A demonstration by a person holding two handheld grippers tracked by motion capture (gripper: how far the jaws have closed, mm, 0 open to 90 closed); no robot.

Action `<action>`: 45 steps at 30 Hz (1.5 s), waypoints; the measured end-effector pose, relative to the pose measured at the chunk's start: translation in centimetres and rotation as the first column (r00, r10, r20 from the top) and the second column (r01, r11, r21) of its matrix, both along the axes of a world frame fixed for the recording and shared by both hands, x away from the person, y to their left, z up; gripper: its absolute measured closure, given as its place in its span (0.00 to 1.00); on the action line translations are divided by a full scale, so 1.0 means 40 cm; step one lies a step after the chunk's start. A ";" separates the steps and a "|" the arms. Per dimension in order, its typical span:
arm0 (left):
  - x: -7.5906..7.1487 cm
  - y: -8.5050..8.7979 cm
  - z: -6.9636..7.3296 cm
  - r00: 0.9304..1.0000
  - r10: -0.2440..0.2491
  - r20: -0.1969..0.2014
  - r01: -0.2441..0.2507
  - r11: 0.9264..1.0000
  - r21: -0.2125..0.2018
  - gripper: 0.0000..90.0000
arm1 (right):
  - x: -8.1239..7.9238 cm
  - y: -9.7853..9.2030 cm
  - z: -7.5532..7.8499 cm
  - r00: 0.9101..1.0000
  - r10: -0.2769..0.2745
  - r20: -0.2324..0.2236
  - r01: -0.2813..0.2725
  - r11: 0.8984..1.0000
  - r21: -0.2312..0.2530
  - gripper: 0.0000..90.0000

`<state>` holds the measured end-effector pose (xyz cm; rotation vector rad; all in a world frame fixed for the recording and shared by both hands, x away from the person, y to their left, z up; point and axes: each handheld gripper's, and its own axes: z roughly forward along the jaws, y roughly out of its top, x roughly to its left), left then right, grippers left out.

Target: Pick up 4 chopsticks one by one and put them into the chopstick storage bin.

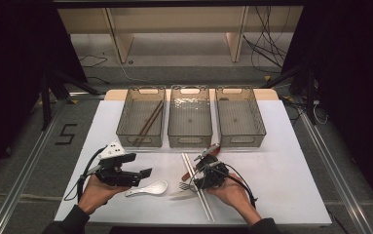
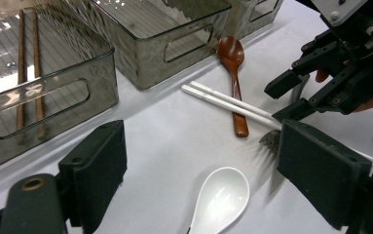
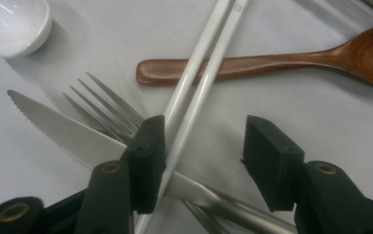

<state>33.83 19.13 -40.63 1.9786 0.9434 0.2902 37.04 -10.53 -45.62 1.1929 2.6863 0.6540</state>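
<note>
Three clear bins stand side by side across the upper middle of the desk, walling off its far edge; narrow gaps part them. Bare white surface lies open at the right of the frame and along the lower left. In the lower middle, crossed cutlery crowds the way: white chopsticks over a wooden spoon, a fork and knife, with a white spoon just beside.

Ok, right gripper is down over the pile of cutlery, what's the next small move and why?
Probably shift the right gripper slightly so both white chopsticks sit between its open jaws, then close. Right now the chopsticks run just beside the left jaw, crossing over the knife and the wooden spoon, with the fork close by, so closing here might catch the knife too.
</note>
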 end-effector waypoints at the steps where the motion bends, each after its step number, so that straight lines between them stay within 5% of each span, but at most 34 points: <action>1: 0.000 0.000 -0.002 1.000 0.002 0.000 -0.002 1.000 0.003 0.20 | 0.000 0.003 -0.002 1.000 -0.002 -0.003 0.002 1.000 -0.005 0.59; 24: -0.002 -0.005 -0.002 1.000 -0.011 0.006 0.011 1.000 0.012 0.20 | 0.020 -0.004 -0.017 1.000 -0.020 -0.021 0.018 0.997 -0.080 0.92; 35: 0.001 -0.001 -0.008 1.000 -0.013 0.004 0.012 0.999 0.034 0.21 | 0.030 -0.027 -0.004 0.999 -0.030 -0.017 0.029 0.996 -0.083 0.95; 45: 0.005 -0.004 -0.019 1.000 -0.024 -0.003 0.024 0.998 0.051 0.21 | -0.008 -0.035 0.065 0.996 0.074 0.053 -0.072 0.996 -0.043 0.95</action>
